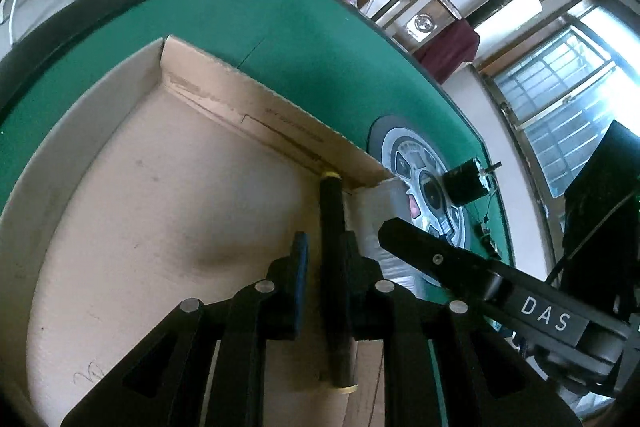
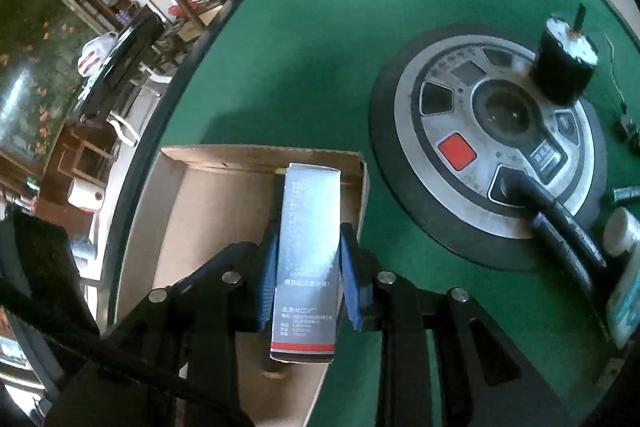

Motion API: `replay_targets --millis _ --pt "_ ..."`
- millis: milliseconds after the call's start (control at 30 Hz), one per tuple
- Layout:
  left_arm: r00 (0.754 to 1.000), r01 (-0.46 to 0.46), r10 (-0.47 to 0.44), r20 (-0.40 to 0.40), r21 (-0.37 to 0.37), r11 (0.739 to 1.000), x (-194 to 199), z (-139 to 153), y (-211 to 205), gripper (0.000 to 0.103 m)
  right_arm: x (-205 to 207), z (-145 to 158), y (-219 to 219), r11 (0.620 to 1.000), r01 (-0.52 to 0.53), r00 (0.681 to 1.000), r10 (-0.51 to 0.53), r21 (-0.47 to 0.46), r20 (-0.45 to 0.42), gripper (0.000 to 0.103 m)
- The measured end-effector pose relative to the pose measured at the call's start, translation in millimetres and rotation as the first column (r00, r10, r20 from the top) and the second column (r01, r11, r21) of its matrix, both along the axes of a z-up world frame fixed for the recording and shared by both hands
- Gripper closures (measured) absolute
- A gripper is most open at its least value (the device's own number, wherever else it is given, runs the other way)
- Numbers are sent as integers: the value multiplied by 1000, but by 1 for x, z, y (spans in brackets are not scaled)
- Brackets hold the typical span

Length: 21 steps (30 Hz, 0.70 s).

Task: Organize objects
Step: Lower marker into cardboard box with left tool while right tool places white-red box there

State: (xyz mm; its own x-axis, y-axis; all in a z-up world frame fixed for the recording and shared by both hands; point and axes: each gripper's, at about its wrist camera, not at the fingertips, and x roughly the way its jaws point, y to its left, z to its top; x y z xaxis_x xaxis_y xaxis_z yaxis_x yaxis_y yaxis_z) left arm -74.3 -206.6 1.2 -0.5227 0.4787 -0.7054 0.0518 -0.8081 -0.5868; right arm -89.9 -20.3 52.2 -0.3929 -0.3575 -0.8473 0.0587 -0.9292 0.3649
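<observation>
One cardboard box (image 2: 362, 187), one silver carton (image 2: 306, 259), one black tube (image 1: 334, 267).

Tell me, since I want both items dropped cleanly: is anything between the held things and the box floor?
Nothing visible. The left gripper holds a black tube and the right gripper a grey carton over the cardboard box, whose floor looks bare.

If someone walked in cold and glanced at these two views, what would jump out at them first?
Probably the silver carton clamped in the right tool, held over the open cardboard box on the green table. Next, the big round silver control dial with its red button, right of the box. In the left view, the left tool grips a slim black tube over the same box.
</observation>
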Motion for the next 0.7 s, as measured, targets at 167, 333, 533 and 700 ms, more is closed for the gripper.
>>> replay_targets --millis 167,333,533,700 --pt "1000 -25 24 -11 -4 1000 0 6 1 83 7 2 3 1000 -14 999 15 16 -37 76" --pt "998 -63 64 -26 19 998 12 12 -4 68 22 11 6 998 -30 995 35 49 -97 65" --pt "999 -32 34 -24 63 997 30 11 13 67 43 26 20 999 -13 985 19 40 -173 64" --pt "998 -6 -5 -63 -173 985 38 19 46 67 68 39 43 998 31 967 -15 61 -253 64"
